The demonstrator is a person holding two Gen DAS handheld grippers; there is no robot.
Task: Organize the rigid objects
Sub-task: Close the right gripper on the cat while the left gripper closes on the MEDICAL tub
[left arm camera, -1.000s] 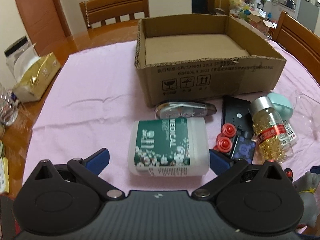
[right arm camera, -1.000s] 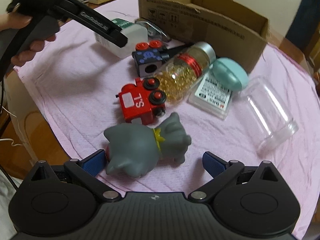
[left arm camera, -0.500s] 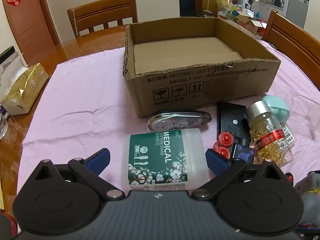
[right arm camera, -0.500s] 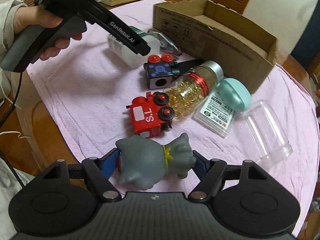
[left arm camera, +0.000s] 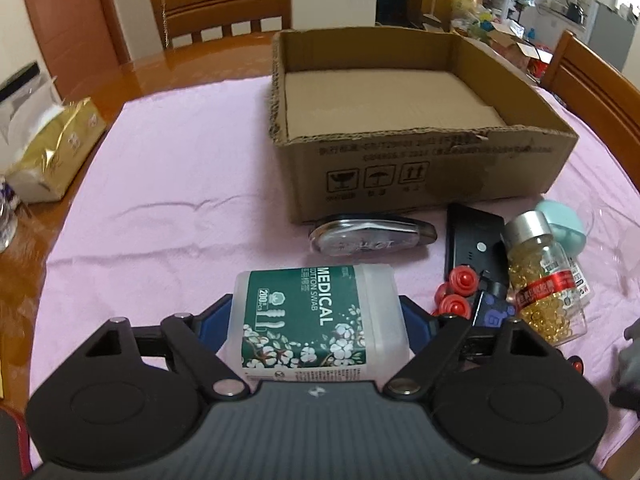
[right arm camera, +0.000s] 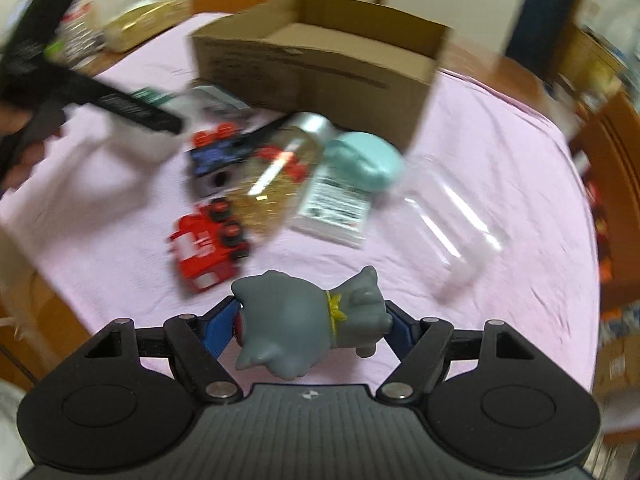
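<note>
Your left tool (left arm camera: 316, 320) has just been closing and is now clenched on the swab box (left arm camera: 316, 320), which lies on the bench just in front of the carton (left arm camera: 424, 168). Your right tool (right arm camera: 310, 328) grips the grey cat (right arm camera: 310, 320), nearer you than the carton w/ the red train (right arm camera: 204, 244) between. Step: pick-up, both loaded. Next, I'd say: carry each over the carton's front wall & release inside; it looks empty.

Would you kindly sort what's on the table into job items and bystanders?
Job: cotton swab box in left tool; grey cat toy in right tool; cardboard box; capsule bottle; red train.
Bystanders: tissue pack; chair.
</note>
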